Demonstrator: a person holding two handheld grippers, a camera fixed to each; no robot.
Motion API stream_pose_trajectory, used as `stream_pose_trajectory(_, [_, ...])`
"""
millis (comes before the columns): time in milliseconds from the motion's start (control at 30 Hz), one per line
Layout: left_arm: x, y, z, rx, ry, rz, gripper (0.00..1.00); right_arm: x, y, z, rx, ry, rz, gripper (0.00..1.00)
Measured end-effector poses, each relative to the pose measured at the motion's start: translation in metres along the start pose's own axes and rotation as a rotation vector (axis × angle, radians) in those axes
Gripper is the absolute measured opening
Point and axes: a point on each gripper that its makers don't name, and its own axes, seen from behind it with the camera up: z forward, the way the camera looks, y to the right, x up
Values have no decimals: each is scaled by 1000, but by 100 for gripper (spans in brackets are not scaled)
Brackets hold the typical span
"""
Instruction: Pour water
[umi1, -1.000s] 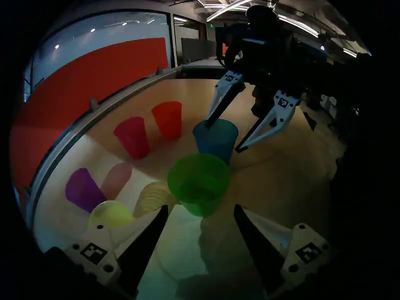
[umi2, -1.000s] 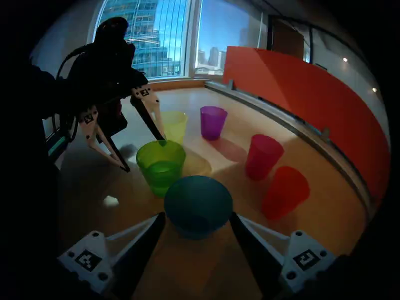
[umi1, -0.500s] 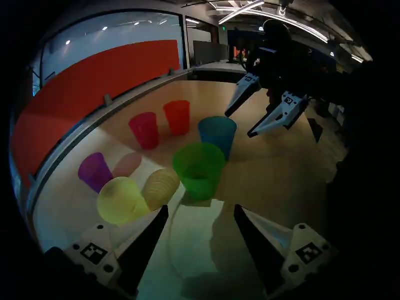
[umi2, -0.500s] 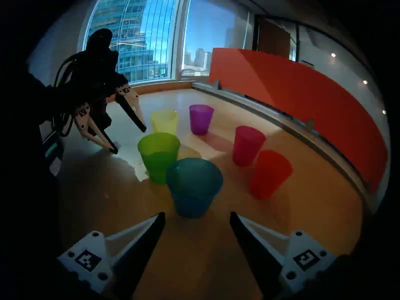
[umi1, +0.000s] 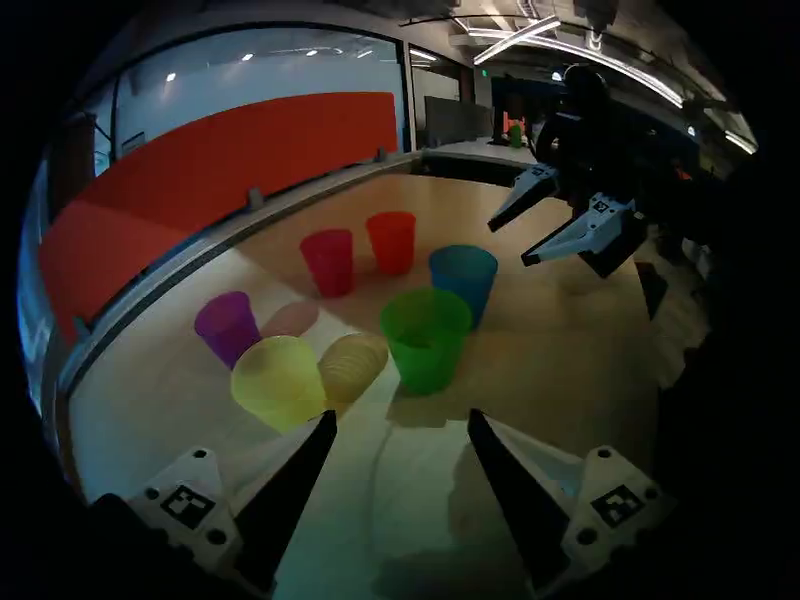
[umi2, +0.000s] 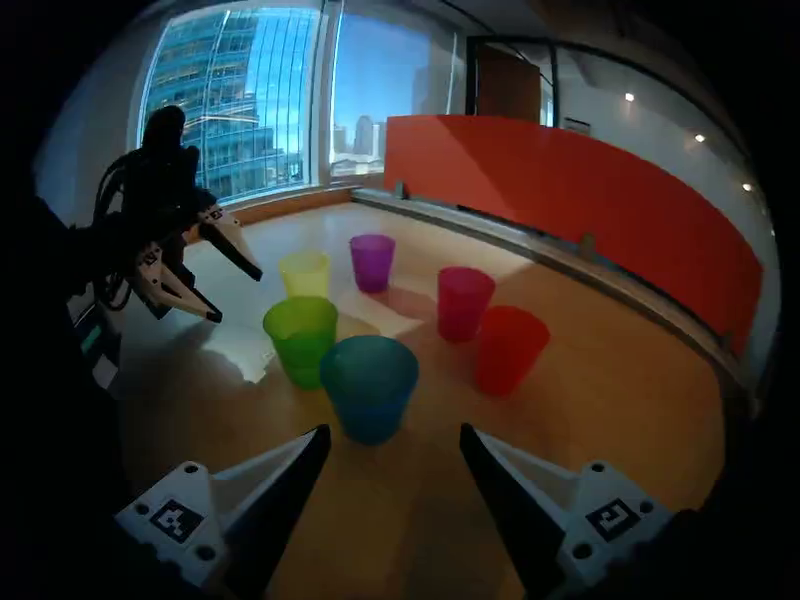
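The left gripper (umi1: 400, 415) and the right gripper (umi2: 393, 430) each hovered with fingers spread wide and gripping nothing, pointing toward one another from well apart, both angled slightly downward.

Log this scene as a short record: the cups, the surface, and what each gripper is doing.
cups: six, upright: green cup, blue cup, red cup, pink cup, purple cup, yellow cup
surface: wooden table
left gripper: open, empty, facing green cup
right gripper: open, empty, facing blue cup
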Motion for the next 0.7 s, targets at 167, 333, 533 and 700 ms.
stream_pose_trajectory(167, [7,-15,-6,79,57,-51,98,10,15,-6,-66,52,36,100])
stream_pose_trajectory(333, [14,-32,-16,165,118,-95,98,21,33,-13,-147,107,73,100])
stream_pose_trajectory(533, [20,-50,-28,243,183,-160,98,35,56,-19,-246,173,100,100])
stream_pose_trajectory(700, [26,-67,-41,311,246,-218,98,49,73,-26,-324,231,108,100])
